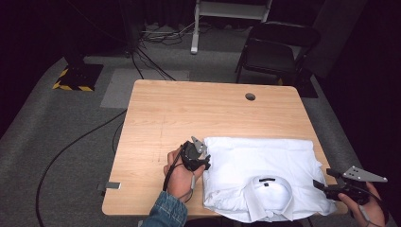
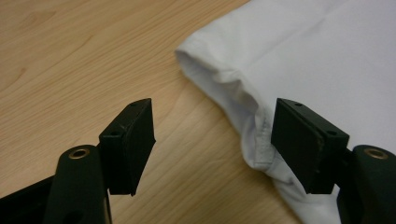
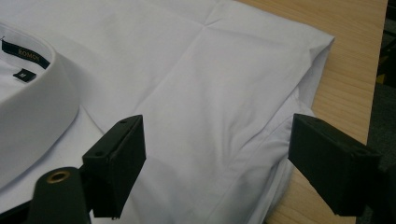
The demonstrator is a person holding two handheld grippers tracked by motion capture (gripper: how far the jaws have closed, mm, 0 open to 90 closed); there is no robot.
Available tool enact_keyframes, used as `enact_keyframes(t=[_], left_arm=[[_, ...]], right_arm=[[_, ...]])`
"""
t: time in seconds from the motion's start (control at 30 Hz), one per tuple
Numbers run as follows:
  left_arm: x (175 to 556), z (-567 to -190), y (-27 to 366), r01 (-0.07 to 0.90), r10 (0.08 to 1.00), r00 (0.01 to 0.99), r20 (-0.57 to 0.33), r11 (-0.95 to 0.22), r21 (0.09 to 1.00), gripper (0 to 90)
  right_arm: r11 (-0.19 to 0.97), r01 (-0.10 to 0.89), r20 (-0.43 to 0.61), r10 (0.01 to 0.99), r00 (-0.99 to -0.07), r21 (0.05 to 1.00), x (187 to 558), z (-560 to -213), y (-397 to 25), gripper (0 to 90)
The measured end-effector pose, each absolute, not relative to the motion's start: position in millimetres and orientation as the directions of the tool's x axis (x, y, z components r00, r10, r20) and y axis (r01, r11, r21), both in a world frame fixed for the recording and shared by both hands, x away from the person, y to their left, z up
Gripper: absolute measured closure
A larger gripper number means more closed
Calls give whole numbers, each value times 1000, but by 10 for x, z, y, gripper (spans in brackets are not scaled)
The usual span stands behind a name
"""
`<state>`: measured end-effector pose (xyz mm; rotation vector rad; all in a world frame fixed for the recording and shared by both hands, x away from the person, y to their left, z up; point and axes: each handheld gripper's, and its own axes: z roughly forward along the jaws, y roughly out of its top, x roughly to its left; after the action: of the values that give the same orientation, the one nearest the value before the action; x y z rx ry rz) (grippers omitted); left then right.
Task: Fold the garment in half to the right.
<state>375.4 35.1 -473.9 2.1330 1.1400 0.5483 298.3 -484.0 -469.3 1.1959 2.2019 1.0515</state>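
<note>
Inside shirt [image 3: 196,93] collar [image 3: 32,107] — right gripper view's label [image 3: 25,52].

A light wooden table [image 1: 165,109] with a round cable hole [image 1: 250,97] near its 1 o'clock corner carries a folded white shirt [image 1: 255,158] at 5 o'clock, collar toward the near edge.

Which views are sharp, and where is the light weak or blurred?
High view: table lit, floor around dark, white shirt nearly overexposed. Left gripper view: shirt edge sharp, jaws softly blurred. Right gripper view: collar label readable, near jaws slightly blurred.
</note>
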Motion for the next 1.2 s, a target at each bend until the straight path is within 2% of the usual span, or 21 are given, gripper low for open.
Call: enact_keyframes(t=[0.17,0.23,0.4,0.47,0.57,0.73,0.93,1.03,1.2], left_arm=[[3837,-4866,444,641,858,505,98,-449,623,322],[3834,-4864,462,655,864,498,81,-435,618,332],[3762,-4685,488,592,868,497,-29,-314,742,349],[3756,-4655,430,575,853,521,-33,-322,752,333],[3797,-4717,334,581,839,544,2,-378,721,317],[3890,-4900,372,648,857,514,18,-402,647,322],[3892,-4881,448,666,869,495,25,-398,631,347],[3902,-4800,477,639,873,487,-24,-337,692,337],[3966,-4667,392,580,856,516,-24,-328,746,310]], right_arm=[[349,527,-9,839,-544,775,2974,-4738,-4837,191],[353,526,-11,837,-547,774,2972,-4745,-4827,191],[353,515,-14,835,-551,781,2961,-4718,-4815,191],[353,514,-14,834,-552,781,2961,-4708,-4806,191],[353,512,-14,833,-553,783,2961,-4713,-4786,191],[356,513,-12,830,-557,781,2949,-4744,-4774,191],[351,514,-13,835,-551,782,2946,-4746,-4808,191],[344,512,-12,838,-546,787,2928,-4742,-4812,191],[343,510,-14,840,-543,789,2861,-4739,-4797,191]])
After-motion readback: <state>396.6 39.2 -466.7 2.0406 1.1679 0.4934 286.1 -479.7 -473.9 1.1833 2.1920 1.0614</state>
